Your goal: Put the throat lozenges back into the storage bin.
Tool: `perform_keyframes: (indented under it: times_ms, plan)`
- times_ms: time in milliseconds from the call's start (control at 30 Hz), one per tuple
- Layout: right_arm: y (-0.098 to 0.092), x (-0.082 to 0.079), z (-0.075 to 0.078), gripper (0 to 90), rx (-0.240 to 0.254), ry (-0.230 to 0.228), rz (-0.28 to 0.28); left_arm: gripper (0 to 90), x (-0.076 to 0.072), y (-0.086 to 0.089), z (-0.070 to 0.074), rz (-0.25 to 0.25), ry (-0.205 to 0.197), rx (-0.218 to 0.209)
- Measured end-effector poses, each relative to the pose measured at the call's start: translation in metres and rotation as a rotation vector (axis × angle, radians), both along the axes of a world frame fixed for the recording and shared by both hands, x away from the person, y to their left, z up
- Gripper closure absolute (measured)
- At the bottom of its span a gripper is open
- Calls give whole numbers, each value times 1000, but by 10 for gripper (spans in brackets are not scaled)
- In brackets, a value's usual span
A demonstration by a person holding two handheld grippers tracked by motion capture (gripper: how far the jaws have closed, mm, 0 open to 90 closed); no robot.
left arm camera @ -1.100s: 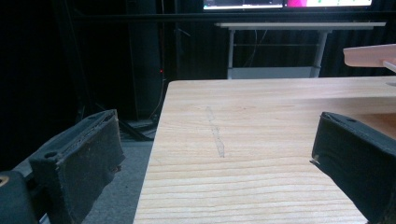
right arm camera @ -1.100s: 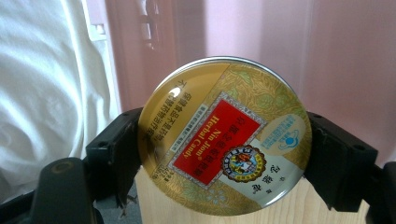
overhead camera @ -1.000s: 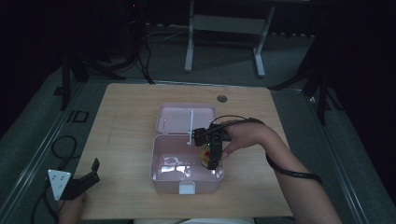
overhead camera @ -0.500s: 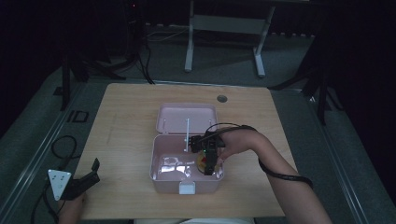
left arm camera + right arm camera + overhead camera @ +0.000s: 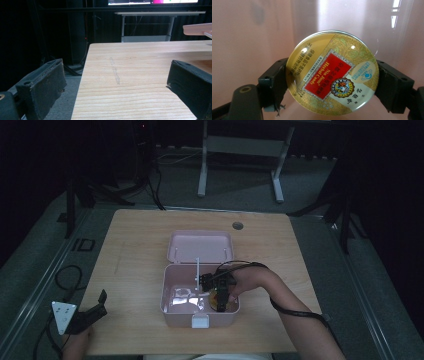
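Observation:
A pink box (image 5: 172,312) stands open near the table's front middle, its lid (image 5: 200,246) laid back behind it. My right gripper (image 5: 220,298) reaches down into the box's right half, shut on a round gold candy tin (image 5: 217,300). In the right gripper view the candy tin (image 5: 332,72), with a red label, sits clamped between the two black jaws just above the pink box floor (image 5: 249,37). My left gripper (image 5: 92,312) rests at the table's front left corner, open, with nothing between its fingers (image 5: 42,85).
A white divider (image 5: 198,270) stands upright inside the box. The wooden table (image 5: 135,245) has a round cable hole (image 5: 238,225) at the back. A metal stand (image 5: 240,150) sits on the floor beyond the table. The left gripper looks over bare tabletop (image 5: 130,75).
My right gripper has sunk a little lower and nearer into the box's right half with the tin. The left gripper has not moved.

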State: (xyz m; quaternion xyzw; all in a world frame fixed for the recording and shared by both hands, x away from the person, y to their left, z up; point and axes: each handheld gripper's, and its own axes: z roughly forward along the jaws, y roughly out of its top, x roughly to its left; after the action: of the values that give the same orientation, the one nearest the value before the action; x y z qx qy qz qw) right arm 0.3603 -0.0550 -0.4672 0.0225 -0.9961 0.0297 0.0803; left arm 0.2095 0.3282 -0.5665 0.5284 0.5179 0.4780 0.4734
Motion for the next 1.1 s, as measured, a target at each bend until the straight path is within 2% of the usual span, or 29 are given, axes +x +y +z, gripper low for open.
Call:
perform_keyframes:
  times_ms: [167, 233, 300, 400, 733, 867, 1000, 1100]
  plan:
    - [1, 1, -8, 202, -10, 0, -5, 24, 0, 0, 0, -3, 0, 0]
    - [1, 2, -9, 202, -8, 12, -23, 24, 0, 0, 0, -5, 0, 0]
    - [2, 1, -10, 201, -13, 5, -33, 24, 0, 0, 0, -7, 1, -1]
    - [2, 0, -12, 201, -27, 0, -20, 24, 0, 0, 0, -9, 1, 0]
    - [1, 1, -13, 172, -26, 9, -35, 24, 0, 0, 0, -12, 0, 2]
    - [0, 1, -7, 172, 3, 0, -35, 24, 0, 0, 0, -13, 2, 2]
    - [-3, 1, 4, 173, 40, 6, -32, 24, 0, 0, 0, -13, 1, 1]
    - [-5, 2, 14, 174, 65, -6, -33, 24, 0, 0, 0, -12, 1, 3]
